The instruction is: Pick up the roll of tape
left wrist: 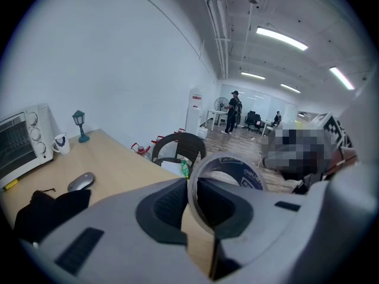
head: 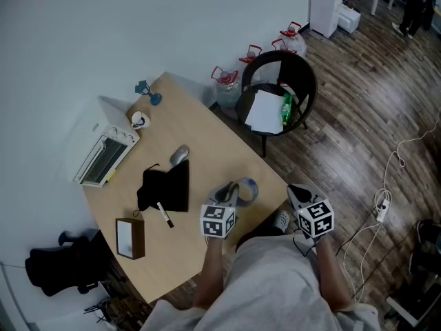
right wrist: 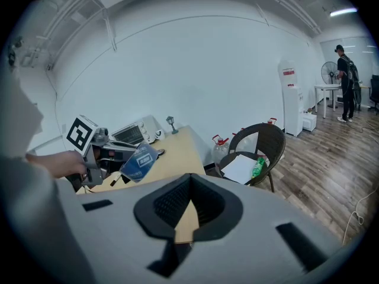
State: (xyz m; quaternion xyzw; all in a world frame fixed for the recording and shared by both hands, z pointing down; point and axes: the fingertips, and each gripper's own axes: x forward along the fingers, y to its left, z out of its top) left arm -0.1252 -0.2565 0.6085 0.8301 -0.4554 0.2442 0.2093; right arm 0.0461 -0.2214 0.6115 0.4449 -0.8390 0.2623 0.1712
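Light wooden table [head: 207,133] pushed into a white-walled corner, dark plank floor around it. From the head view the table has a toaster oven [head: 105,158], a mug [head: 140,120] and a little blue lamp [head: 147,92] along the far side. Nearer the person sit a computer mouse [head: 179,155], a black cloth [head: 165,188] with a marker [head: 165,214] at its edge, and a brown box [head: 130,237]. A round black chair [head: 303,81] stands off the table's right corner with some paper [head: 262,112] and a green bottle [head: 286,109] on the seat. The left gripper [head: 229,194] is over the near right part of the table with the roll of tape [head: 248,189] at its tip. The right gripper [head: 297,193] hangs beside it, out past the table edge.

Left gripper view: the jaws are pinched on the wall of the roll, one pad inside the ring and one outside. The roll stands up on edge, dark label facing right. Table, mouse and chair show behind it.

Right gripper view: the jaws are pressed together with nothing between them, just a sliver of tabletop showing through the notch. Off to the left you can see the other gripper holding the roll tilted, and it looks clear of the tabletop.
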